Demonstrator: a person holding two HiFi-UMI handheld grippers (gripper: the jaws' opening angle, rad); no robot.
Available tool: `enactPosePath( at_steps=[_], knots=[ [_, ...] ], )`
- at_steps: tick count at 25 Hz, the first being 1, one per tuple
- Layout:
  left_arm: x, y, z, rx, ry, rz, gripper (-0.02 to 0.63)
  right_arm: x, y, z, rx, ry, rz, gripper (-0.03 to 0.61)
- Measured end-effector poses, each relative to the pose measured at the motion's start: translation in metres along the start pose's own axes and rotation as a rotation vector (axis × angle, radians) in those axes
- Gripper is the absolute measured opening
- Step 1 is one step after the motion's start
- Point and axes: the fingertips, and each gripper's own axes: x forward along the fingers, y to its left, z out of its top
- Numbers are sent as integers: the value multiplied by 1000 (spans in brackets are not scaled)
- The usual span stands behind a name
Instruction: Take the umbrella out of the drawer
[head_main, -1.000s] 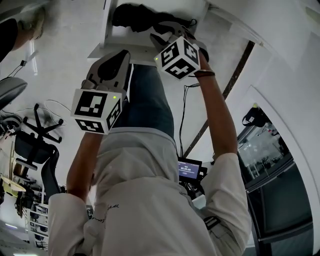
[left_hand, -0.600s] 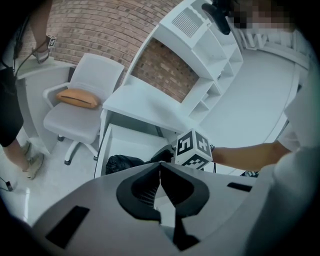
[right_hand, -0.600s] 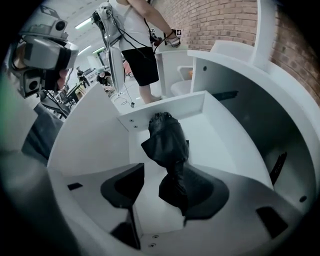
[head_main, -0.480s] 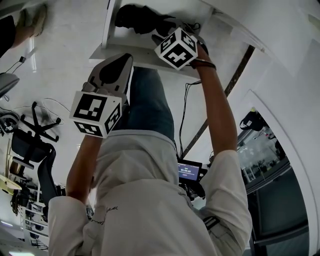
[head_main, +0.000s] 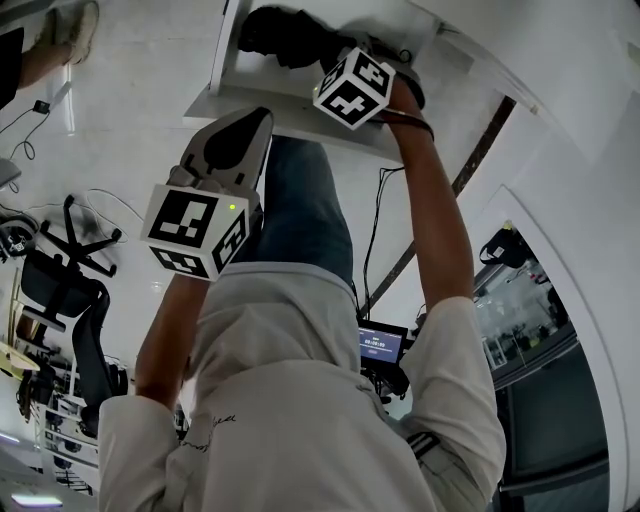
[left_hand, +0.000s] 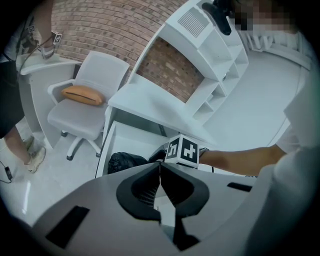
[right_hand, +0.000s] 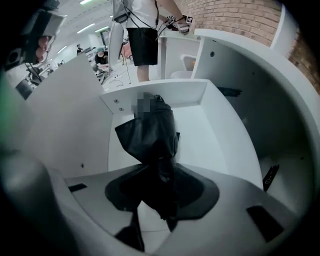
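Observation:
A black folded umbrella lies in the open white drawer under the desk. My right gripper reaches down into the drawer. Its jaws have just been closing, and they press on the umbrella's near end from both sides. In the head view the umbrella shows at the top inside the drawer, and the right gripper's marker cube covers its jaws. My left gripper is shut on nothing and hovers before the drawer's front edge. From there I see the umbrella just beyond its tips.
A white desk top and tall white shelving stand over the drawer. A grey office chair with an orange cushion is to the left, with a person beside it. A black office chair stands on the floor.
The right gripper has sunk deeper into the drawer onto the umbrella, shifting toward the top of the head view. The left gripper has stayed where it was.

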Motion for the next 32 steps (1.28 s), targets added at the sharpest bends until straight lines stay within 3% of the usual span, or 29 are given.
enactPosePath(
  at_steps=[6, 12, 20, 32],
  knots=[
    [2, 1, -4, -10, 15, -4, 17, 3, 0, -2, -15, 9, 39, 157],
    [3, -2, -8, -24, 29, -16, 17, 2, 7, 0, -63, 9, 90, 230],
    [6, -7, -7, -34, 30, -27, 17, 17, 7, 1, -124, 35, 72, 255],
    [11, -6, -7, -58, 27, -21, 17, 38, 0, 3, -129, 41, 43, 255]
  ],
)
